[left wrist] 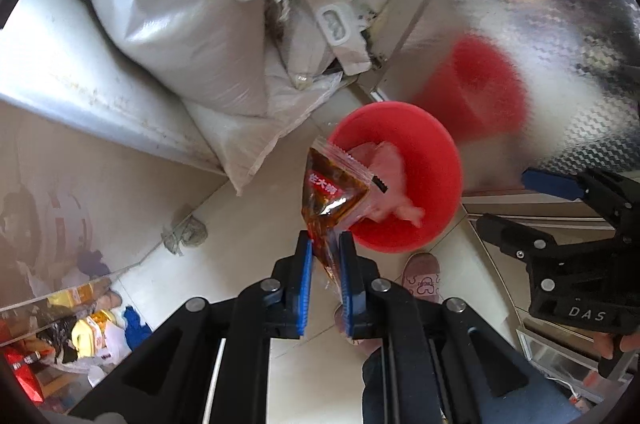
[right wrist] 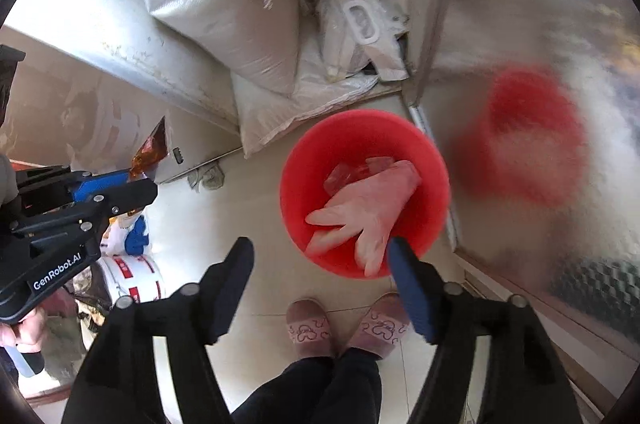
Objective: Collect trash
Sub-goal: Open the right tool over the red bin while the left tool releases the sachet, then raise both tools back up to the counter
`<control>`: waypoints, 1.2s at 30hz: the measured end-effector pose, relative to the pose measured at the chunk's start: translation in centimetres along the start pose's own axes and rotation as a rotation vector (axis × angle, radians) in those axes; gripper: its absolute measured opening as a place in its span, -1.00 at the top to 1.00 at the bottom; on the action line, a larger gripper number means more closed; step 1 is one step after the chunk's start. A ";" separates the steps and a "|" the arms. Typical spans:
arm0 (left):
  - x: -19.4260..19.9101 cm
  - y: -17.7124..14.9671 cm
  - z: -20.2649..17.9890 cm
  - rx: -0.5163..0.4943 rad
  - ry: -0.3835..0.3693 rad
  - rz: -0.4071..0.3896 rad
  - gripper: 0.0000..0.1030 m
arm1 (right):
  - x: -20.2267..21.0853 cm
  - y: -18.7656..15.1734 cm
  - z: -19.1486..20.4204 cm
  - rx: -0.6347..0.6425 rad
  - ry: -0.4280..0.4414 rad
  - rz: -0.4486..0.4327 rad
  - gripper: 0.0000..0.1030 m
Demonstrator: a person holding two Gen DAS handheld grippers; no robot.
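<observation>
My left gripper (left wrist: 325, 244) is shut on a brown and red sauce packet (left wrist: 334, 192) and holds it in the air just left of a red plastic bin (left wrist: 436, 164) on the floor. The packet (right wrist: 150, 150) and left gripper (right wrist: 132, 184) also show at the left of the right wrist view. The bin (right wrist: 304, 160) holds a pale pink glove (right wrist: 368, 208) and a clear wrapper. My right gripper (right wrist: 320, 252) is open and empty above the bin's near rim; it shows at the right of the left wrist view (left wrist: 508, 198).
White woven sacks (left wrist: 180, 24) and crumpled packaging lie behind the bin against a steel cabinet (left wrist: 52, 64). A reflective door (right wrist: 540, 44) stands on the right. The person's pink slippers (right wrist: 310, 332) are on the tiled floor. More wrappers (left wrist: 92, 336) lie at the lower left.
</observation>
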State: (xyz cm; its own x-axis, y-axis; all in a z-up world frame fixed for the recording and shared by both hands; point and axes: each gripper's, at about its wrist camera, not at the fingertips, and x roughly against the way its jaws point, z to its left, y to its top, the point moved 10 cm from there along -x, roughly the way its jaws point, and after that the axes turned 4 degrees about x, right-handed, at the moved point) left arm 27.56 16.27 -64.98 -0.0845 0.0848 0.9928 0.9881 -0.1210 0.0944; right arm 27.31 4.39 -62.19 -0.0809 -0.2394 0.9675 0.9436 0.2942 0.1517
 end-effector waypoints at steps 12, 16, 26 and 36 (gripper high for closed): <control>0.3 0.5 -5.0 -0.080 -0.096 0.002 0.76 | 3.7 -2.3 -3.9 -0.151 -0.170 -0.126 -0.41; -0.1 0.5 -6.9 -0.108 -0.111 0.018 0.73 | 4.3 -3.4 -5.4 -0.222 -0.194 -0.141 -0.41; -0.7 0.7 -10.2 -0.137 -0.155 0.072 0.48 | 5.2 -4.5 -7.6 -0.332 -0.208 -0.168 -0.41; 0.3 0.6 -10.1 -0.172 -0.127 0.045 0.48 | 5.9 -4.8 -7.2 -0.309 -0.183 -0.181 -0.41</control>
State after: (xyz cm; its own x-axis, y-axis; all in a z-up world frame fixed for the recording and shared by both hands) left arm 26.80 6.20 -63.85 -0.0133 0.1982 0.9801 0.9532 -0.2937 0.0724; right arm 24.62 -5.08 -58.64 -0.2842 -0.0846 0.9550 0.9587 -0.0366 0.2820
